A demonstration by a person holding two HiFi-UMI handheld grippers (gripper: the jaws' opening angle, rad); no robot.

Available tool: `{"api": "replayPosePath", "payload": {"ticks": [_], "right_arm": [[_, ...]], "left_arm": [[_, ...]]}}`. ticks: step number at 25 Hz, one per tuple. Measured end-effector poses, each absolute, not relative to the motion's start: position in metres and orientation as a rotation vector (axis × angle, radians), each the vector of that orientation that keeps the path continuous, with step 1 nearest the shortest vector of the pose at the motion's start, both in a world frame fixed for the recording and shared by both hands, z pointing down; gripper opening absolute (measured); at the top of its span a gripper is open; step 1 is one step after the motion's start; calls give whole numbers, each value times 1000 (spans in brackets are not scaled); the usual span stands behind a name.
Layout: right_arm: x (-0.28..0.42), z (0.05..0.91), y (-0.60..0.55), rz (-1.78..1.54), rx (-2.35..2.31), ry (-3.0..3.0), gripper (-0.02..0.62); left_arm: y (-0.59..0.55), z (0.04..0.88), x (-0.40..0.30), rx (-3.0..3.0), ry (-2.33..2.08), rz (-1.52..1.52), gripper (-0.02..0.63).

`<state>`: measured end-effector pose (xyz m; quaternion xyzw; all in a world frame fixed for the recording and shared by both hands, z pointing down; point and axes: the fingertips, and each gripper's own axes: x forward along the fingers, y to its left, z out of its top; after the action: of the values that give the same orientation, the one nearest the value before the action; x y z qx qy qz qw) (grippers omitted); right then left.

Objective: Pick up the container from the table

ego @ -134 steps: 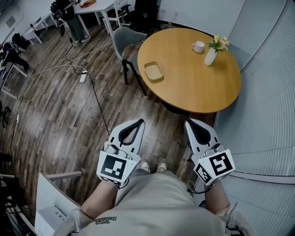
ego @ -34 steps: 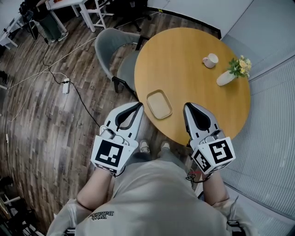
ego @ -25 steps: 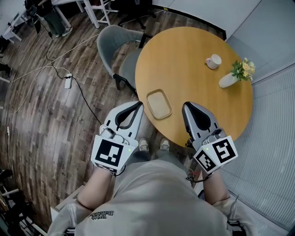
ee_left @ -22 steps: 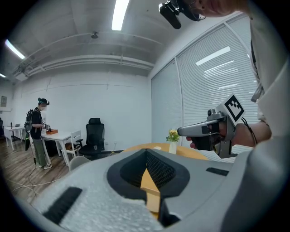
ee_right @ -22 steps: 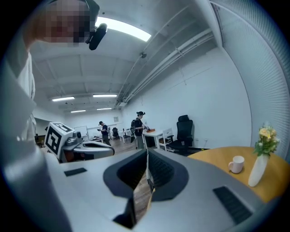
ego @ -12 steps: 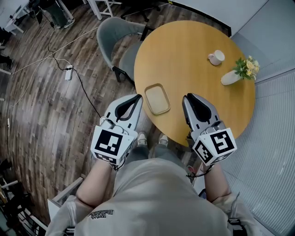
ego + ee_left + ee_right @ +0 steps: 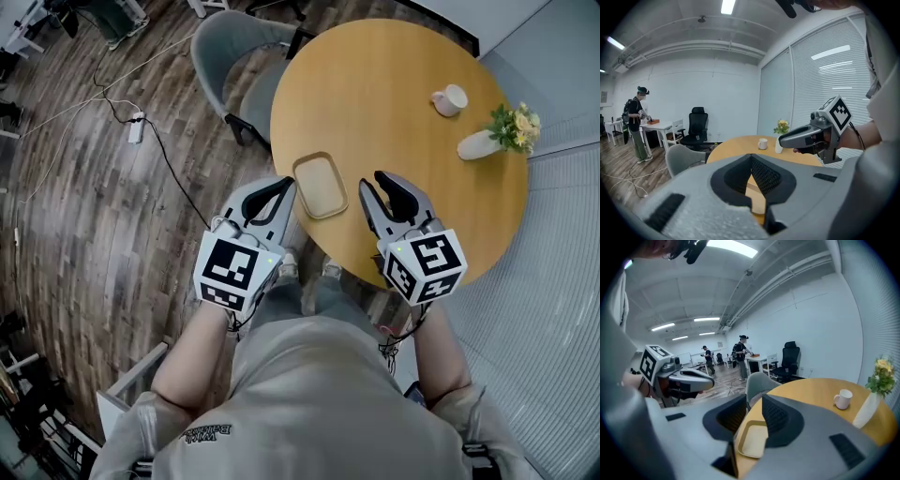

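Note:
The container (image 7: 320, 186), a shallow tan rectangular tray, lies near the front edge of the round wooden table (image 7: 375, 84). My left gripper (image 7: 284, 184) hangs just left of it, at the table's rim, shut on nothing. In the left gripper view its pads (image 7: 750, 159) meet at the tip. My right gripper (image 7: 375, 181) hovers over the table just right of the tray, its jaws apart. In the right gripper view the tray (image 7: 752, 439) shows through the gap of that gripper (image 7: 754, 401), a little ahead and below. Neither gripper touches the tray.
A white mug (image 7: 449, 99) and a white vase of flowers (image 7: 487, 141) stand at the table's far right. A grey chair (image 7: 230, 47) is tucked in at the far left. A power strip (image 7: 136, 127) with cables lies on the wood floor. People stand at desks (image 7: 740, 357) far off.
The view has closed in on the table. Both grippers have moved forward to flank the tray, and the right gripper's jaws have gone from shut to open.

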<state>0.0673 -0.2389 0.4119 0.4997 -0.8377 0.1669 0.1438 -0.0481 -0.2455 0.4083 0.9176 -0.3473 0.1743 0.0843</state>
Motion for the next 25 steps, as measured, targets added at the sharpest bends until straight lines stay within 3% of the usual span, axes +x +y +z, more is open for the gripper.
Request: {"api": "replayPosePath", "payload": {"ticks": [25], "right_arm": [[74,618,-248,703,1259,-2085,89]], "left_arm": [[-261,540,-41,2556,-913,680,20]]}}
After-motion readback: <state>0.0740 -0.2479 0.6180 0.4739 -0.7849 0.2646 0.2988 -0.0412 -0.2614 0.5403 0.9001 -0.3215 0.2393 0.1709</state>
